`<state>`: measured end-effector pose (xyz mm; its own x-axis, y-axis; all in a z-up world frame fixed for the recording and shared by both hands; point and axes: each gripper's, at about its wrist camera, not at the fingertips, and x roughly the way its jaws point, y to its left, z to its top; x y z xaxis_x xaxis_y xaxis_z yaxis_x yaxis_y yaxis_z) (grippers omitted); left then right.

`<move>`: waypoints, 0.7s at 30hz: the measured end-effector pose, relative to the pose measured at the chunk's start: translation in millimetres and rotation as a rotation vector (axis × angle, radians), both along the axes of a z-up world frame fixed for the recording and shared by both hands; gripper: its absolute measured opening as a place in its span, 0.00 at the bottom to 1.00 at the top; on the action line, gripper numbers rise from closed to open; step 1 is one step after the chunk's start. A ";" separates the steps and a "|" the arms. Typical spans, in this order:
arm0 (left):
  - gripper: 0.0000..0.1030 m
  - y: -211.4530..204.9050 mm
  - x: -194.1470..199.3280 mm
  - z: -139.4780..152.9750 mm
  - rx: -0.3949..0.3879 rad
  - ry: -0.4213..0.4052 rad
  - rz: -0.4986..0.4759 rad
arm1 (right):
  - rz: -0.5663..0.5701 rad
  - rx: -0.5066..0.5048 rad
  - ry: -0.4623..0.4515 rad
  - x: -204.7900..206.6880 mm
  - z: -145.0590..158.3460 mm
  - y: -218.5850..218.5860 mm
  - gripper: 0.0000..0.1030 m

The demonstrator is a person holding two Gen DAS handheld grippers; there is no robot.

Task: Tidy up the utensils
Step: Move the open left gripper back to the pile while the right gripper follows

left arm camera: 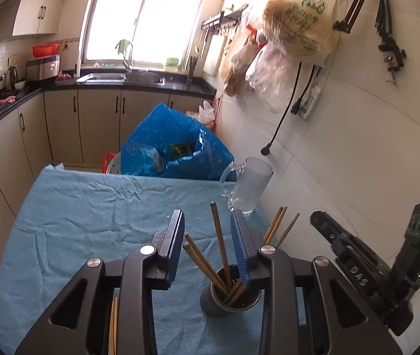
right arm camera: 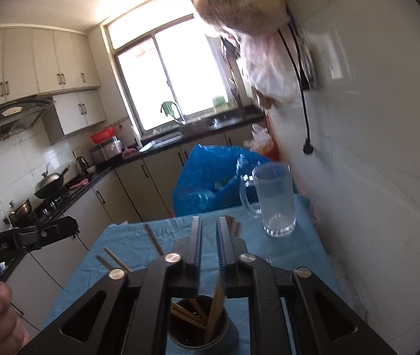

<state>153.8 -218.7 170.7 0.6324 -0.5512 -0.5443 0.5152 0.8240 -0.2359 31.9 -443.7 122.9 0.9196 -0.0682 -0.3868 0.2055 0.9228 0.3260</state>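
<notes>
Small kitchen; we see a table (left arm camera: 91,213) under a blue cloth, a blue bag (left arm camera: 174,145) beyond its far edge at 12 o'clock. Glass mug (left arm camera: 249,188) at 1 o'clock of the dark utensil cup (left arm camera: 210,303), which holds the wooden chopsticks (left arm camera: 220,242). Left tool (left arm camera: 208,222) stands parted over the cup, gripping nothing. Right tool (right arm camera: 209,227) stands slightly apart, one chopstick between its jaws; we cannot tell if pinched.

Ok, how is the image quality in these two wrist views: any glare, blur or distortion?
Left wrist view: window blown out white, straight edges bowed by the fisheye, otherwise sharp. Right wrist view: the same window glares, and the hanging plastic bags and the wall are smeared by blur.
</notes>
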 end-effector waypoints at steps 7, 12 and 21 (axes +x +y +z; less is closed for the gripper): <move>0.44 40.2 -37.7 33.6 -0.040 -0.093 0.028 | 0.027 -0.075 -0.142 -44.9 46.6 32.7 0.35; 0.46 80.8 -62.4 34.9 -0.024 -0.127 0.063 | 0.090 -0.091 -0.175 -65.2 52.4 62.7 0.41; 0.48 174.7 -75.2 -25.7 0.076 -0.015 0.196 | 0.233 -0.043 -0.030 -59.3 -6.0 114.8 0.41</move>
<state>78.6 -44.0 145.1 0.7321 -0.3745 -0.5690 0.3460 0.9240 -0.1629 -27.4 -328.9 116.8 0.9235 0.1317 -0.3602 -0.0241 0.9573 0.2883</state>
